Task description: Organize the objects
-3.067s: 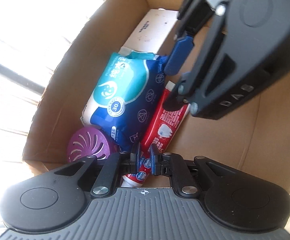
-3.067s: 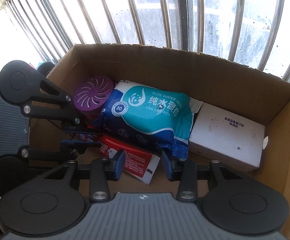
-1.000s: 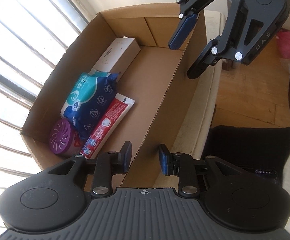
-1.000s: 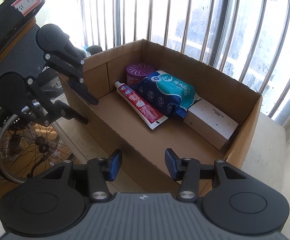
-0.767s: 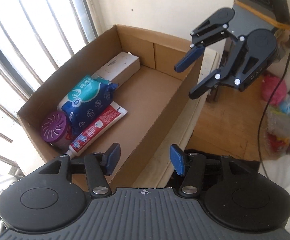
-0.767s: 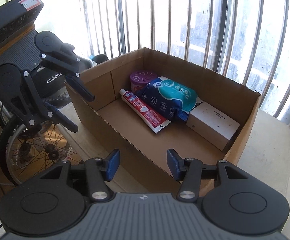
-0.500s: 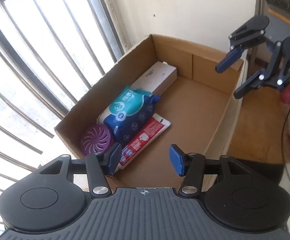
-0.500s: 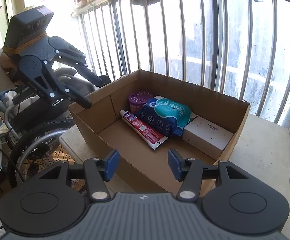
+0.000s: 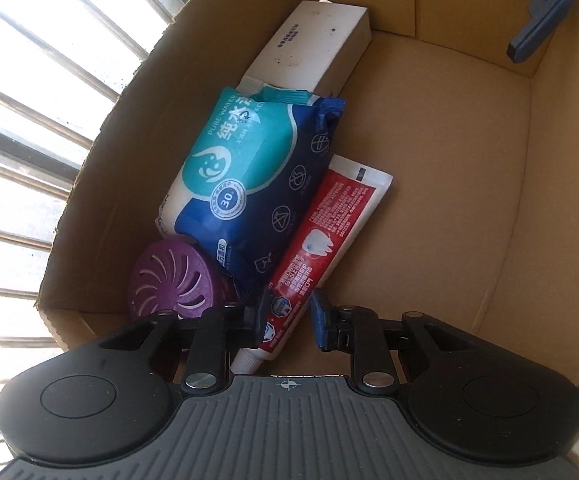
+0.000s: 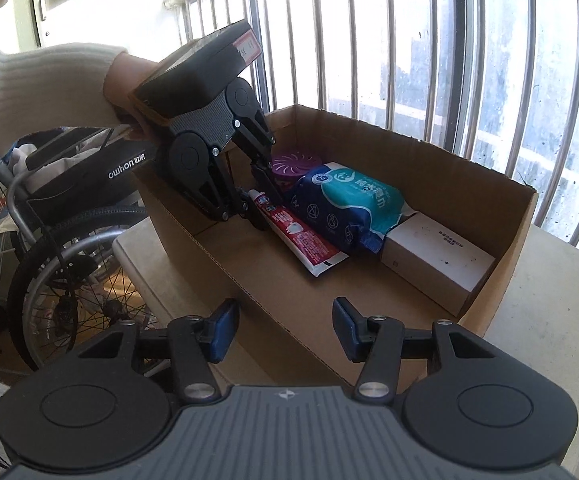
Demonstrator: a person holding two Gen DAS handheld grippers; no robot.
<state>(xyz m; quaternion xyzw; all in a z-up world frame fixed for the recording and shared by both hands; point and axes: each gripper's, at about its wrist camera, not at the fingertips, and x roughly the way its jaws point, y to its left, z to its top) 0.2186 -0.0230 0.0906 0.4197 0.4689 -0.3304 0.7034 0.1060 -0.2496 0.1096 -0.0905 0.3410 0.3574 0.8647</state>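
A: Where does the toothpaste tube (image 9: 321, 236) lie?

B: On the floor of the cardboard box (image 9: 449, 184), flat, its red body running lengthwise. Its white cap end points toward the left gripper (image 9: 287, 316); its flat crimped end points toward the middle of the box.

A: What touches it?

B: Along one side, the blue-and-teal wet-wipe pack (image 9: 249, 184), which partly overlaps the tube's edge. At the cap end, the left gripper's fingers (image 9: 258, 312) stand one on each side of the tube. The jaws have just been closing on it; whether the pads already press on the tube cannot be told.

A: And beyond the wipes?

B: A purple round air-freshener lid (image 9: 173, 280) sits in the box corner, touching the pack's lower end. A white carton (image 9: 313, 40) lies at the pack's other end, against the box wall nearest the window bars (image 10: 409, 40).

A: How does the right gripper (image 10: 285, 328) stand?

B: Outside the box, above its near wall, jaws apart and holding nothing. One of its blue pads (image 9: 537, 32) shows at the upper corner of the left wrist view.

A: What surrounds the box?

B: It rests on a pale table (image 10: 537, 320). A white sleeve (image 10: 29, 88) leads to the hand holding the left gripper. A wheelchair (image 10: 69, 216) stands beside the table.
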